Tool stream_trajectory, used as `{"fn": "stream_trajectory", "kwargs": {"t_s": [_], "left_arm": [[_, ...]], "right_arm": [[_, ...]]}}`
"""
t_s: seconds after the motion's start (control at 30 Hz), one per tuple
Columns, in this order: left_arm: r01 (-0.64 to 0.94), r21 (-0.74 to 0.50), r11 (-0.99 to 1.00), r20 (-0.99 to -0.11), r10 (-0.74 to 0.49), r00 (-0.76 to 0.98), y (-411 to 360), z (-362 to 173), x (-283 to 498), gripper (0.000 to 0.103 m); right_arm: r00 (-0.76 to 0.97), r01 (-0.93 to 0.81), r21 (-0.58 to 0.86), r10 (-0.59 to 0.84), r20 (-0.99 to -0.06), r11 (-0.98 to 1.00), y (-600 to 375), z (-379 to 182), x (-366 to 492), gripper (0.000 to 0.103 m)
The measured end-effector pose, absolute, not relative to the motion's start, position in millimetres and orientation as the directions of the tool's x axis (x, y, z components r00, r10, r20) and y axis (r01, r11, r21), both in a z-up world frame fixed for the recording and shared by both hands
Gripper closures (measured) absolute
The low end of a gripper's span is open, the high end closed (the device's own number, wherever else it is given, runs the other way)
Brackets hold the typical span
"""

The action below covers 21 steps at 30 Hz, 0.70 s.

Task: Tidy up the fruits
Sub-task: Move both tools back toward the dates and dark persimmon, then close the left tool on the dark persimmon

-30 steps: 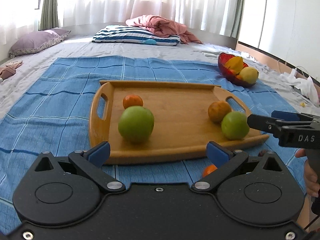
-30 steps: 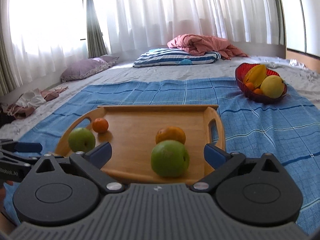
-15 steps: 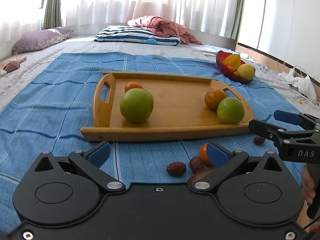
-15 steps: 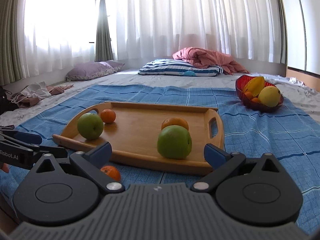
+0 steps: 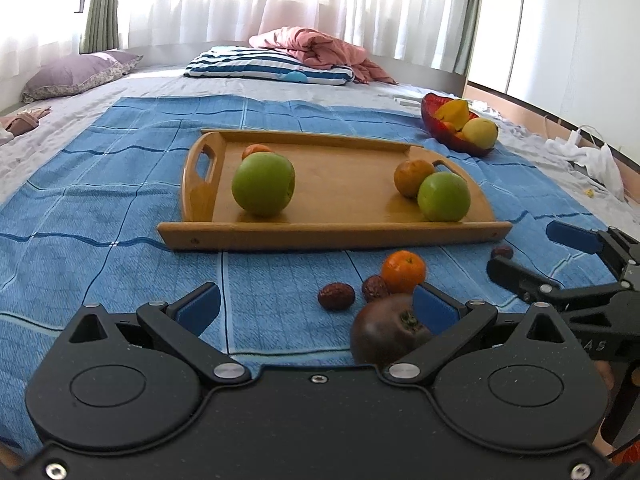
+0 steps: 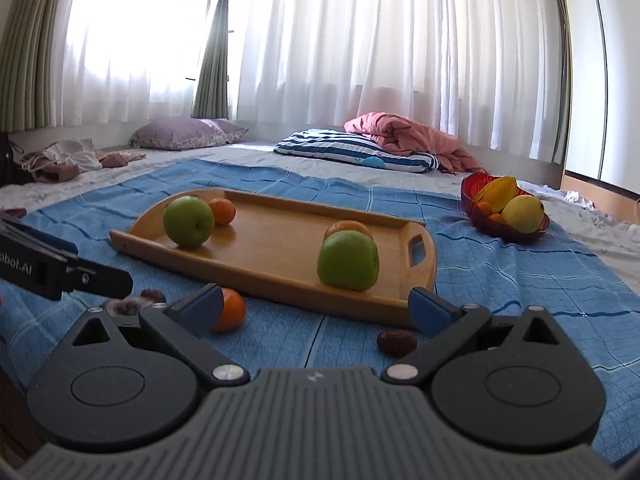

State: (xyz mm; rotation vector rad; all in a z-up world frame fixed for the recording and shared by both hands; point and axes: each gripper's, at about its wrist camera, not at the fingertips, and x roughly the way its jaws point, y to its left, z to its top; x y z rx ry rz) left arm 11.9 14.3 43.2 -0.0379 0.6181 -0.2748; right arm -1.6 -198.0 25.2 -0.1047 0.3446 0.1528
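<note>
Left wrist view: the wooden tray (image 5: pixel 336 236) already holds two green apples and two oranges. In front of the tray lie a small orange (image 5: pixel 403 271), red dates and a dark fruit (image 5: pixel 386 338). The left gripper (image 5: pixel 316 304) is spread wide and empty.

Right wrist view: the right gripper (image 6: pixel 316 304) is spread and empty too. One date (image 6: pixel 396 342) waits in front of the tray.

Both tongs pulled back from tray (image 5: pixel 332 236); loose orange (image 5: pixel 403 271), dates (image 5: pixel 336 296), dark fruit (image 5: pixel 386 338) now visible.
</note>
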Motion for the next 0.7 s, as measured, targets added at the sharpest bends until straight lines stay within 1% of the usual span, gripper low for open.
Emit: {"fn": "stream_trajectory", "kwargs": {"t_s": [0.17,0.4,0.47,0.53,0.7], "left_arm": [[0.266,-0.129,0.955,-0.575,-0.29,0.765,9.9,41.8,4.4,0.0],[0.307,-0.143,0.941,-0.588,-0.33,0.738,1.3,37.7,-3.5,0.001],[0.323,-0.156,0.933,-0.597,-0.35,0.722,-1.5,36.7,-4.4,0.006],[0.334,-0.173,0.927,-0.609,-0.367,0.703,-4.2,35.5,-3.5,0.015],[0.354,-0.2,0.913,-0.625,-0.398,0.672,-9.9,31.5,-2.8,0.024]], "right_arm": [[0.929,-0.169,-0.1,0.125,-0.348,0.98,-195.0,18.6,-8.0,0.0],[0.917,-0.207,-0.1,0.157,-0.367,0.973,-189.9,9.8,-15.3,0.0],[0.914,-0.218,-0.115,0.161,-0.372,0.969,-187.0,7.0,-17.3,0.0],[0.914,-0.227,-0.139,0.161,-0.372,0.964,-183.3,3.9,-19.9,0.0],[0.912,-0.251,-0.17,0.173,-0.373,0.953,-177.5,-0.7,-24.7,0.0]]}}
